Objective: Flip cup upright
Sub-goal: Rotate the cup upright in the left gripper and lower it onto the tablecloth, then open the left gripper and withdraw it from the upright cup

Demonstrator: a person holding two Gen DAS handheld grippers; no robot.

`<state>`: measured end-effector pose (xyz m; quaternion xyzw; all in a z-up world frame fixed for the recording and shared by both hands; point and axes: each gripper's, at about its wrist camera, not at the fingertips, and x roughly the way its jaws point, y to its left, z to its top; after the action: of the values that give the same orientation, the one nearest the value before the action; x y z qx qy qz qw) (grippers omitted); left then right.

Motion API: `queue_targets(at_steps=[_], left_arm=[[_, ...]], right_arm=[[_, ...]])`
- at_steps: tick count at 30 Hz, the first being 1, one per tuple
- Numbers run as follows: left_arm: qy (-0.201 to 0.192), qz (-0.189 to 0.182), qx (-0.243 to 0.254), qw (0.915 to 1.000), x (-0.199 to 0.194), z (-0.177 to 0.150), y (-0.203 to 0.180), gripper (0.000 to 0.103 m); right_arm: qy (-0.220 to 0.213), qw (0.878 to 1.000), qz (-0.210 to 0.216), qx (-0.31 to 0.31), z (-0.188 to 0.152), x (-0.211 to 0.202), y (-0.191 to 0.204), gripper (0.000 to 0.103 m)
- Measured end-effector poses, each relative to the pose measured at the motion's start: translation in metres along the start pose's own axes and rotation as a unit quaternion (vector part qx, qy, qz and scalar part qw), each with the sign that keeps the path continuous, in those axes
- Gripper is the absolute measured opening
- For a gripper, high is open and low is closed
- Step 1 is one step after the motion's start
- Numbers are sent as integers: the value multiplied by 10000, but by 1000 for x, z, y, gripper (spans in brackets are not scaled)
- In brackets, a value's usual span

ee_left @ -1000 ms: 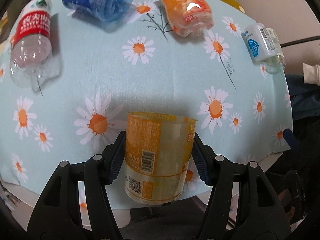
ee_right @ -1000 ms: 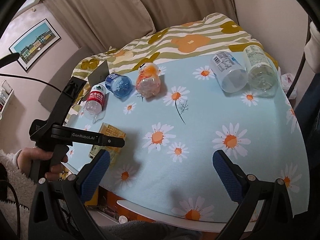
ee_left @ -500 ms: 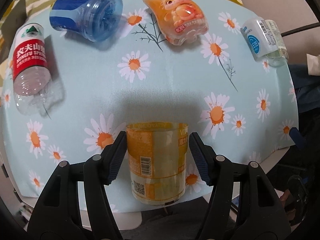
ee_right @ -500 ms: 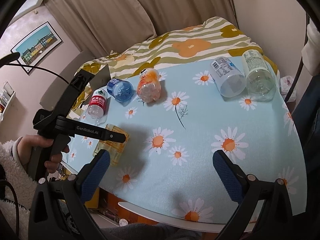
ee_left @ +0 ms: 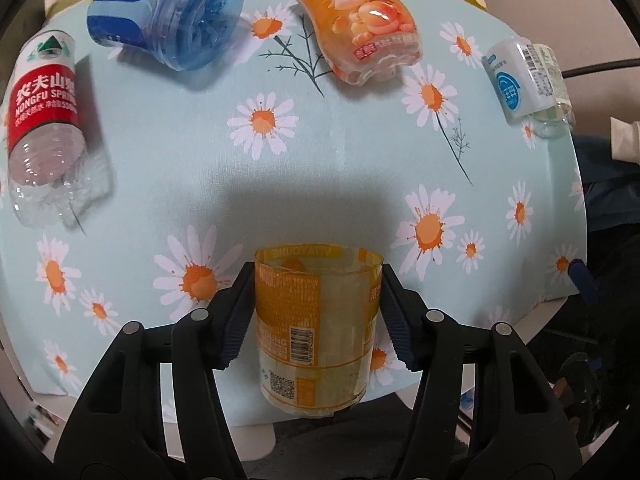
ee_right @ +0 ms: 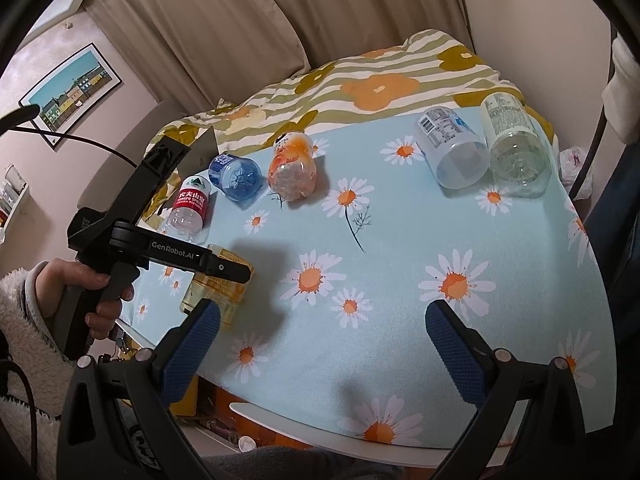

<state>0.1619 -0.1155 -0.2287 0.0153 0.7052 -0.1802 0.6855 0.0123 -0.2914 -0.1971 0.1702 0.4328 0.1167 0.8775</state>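
Cup (ee_left: pixel 316 320): a yellow-labelled clear cup is held over the near edge of the daisy-print tablecloth (ee_left: pixel 340 152), open rim turned away from the camera (whether it touches the cloth cannot be told).
Left gripper (ee_left: pixel 316 312): closed onto the cup, one blue pad pressed against each side.
Right gripper (ee_right: pixel 324 344): spread wide, nothing held, poised above the cloth.
Cut bottles: a red-labelled (ee_left: pixel 42 120), a blue (ee_left: pixel 168 12) and an orange one (ee_left: pixel 360 28) are laid on their sides beyond the cup.
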Motion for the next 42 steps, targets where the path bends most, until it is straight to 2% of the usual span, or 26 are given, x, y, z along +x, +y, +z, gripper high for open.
queue_targets(at_steps=[5, 10, 12, 14, 16, 19, 25, 28, 32, 38, 42], left_arm=[[-294, -147, 89, 9994, -25, -13, -2, 63], [-1275, -337, 80, 9912, -55, -34, -8, 63], [-1814, -363, 60, 9827, -59, -44, -10, 63], [-2437, -271, 106, 9694, -59, -56, -12, 63], [-2900, -216, 82, 9567, -57, -60, -14, 63], [-3313, -65, 45, 9435, -49, -64, -14, 63], [-3771, 217, 181, 9257, -34, -66, -15, 63], [-3840, 338, 271, 9223, -34, -72, -20, 63], [-3769, 454, 341, 9245, -34, -83, -26, 63], [-3515, 442, 286, 9347, -34, -99, -26, 63], [-3454, 544, 357, 9362, -33, -104, -30, 63]], right_arm=[[-88, 9999, -5, -81, 6, -8, 4, 103], [-233, 9995, 39, -202, 11, -19, 12, 103], [-308, 9992, 68, -242, 12, -20, 16, 103], [-402, 9988, 90, -254, 13, -20, 18, 103], [-523, 9982, 92, -288, 14, -19, 22, 103], [-629, 9972, 37, -406, 14, -16, 25, 103], [-602, 9953, -165, -743, 9, -9, 30, 103], [-530, 9951, -239, -796, 5, -5, 30, 103], [-475, 9952, -224, -822, 5, -3, 32, 103], [-491, 9946, -250, -881, 8, -4, 38, 103], [-536, 9948, -278, -821, 10, -5, 39, 103]])
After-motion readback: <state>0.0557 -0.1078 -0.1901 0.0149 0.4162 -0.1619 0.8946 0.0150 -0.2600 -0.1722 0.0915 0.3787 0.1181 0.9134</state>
